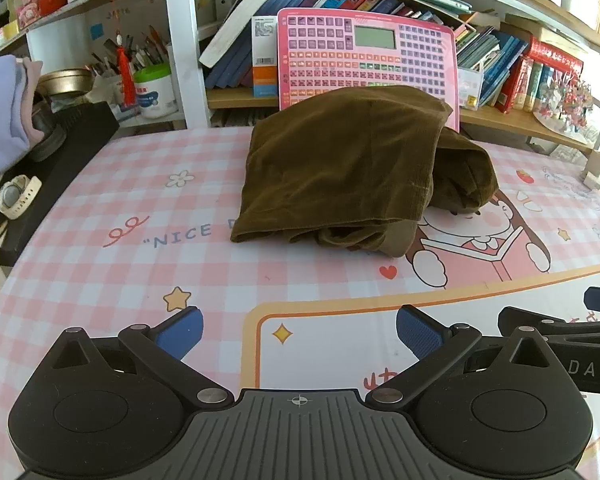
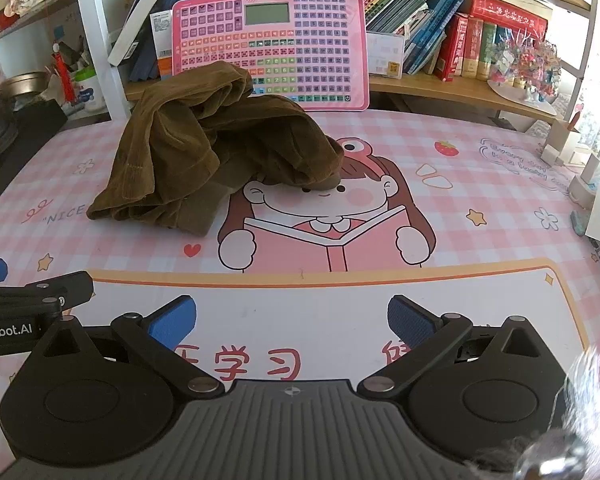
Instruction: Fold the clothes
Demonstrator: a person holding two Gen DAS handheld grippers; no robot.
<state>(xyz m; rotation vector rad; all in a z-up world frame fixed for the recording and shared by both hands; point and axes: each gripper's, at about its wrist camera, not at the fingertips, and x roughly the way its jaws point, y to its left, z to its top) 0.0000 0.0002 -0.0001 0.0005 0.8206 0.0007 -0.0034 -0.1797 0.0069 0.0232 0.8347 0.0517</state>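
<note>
Brown trousers (image 1: 340, 164) heaped mid-frame on desk (image 1: 100, 280), unfolded. Left gripper (image 1: 300, 332) and right gripper (image 2: 292, 320) low in frame, jaws spread, empty, likely readied for first grab.

The garment (image 1: 340, 168) lies bunched on the desk mat (image 1: 120, 280), ahead of both my grippers. Behind it, a keyboard panel (image 1: 366, 54) leans against the shelf of books (image 2: 440, 36). My left gripper (image 1: 300, 332) sits beside my right gripper (image 2: 292, 320), both near the mat's front edge. A watch (image 1: 18, 196) lies at far left.
</note>
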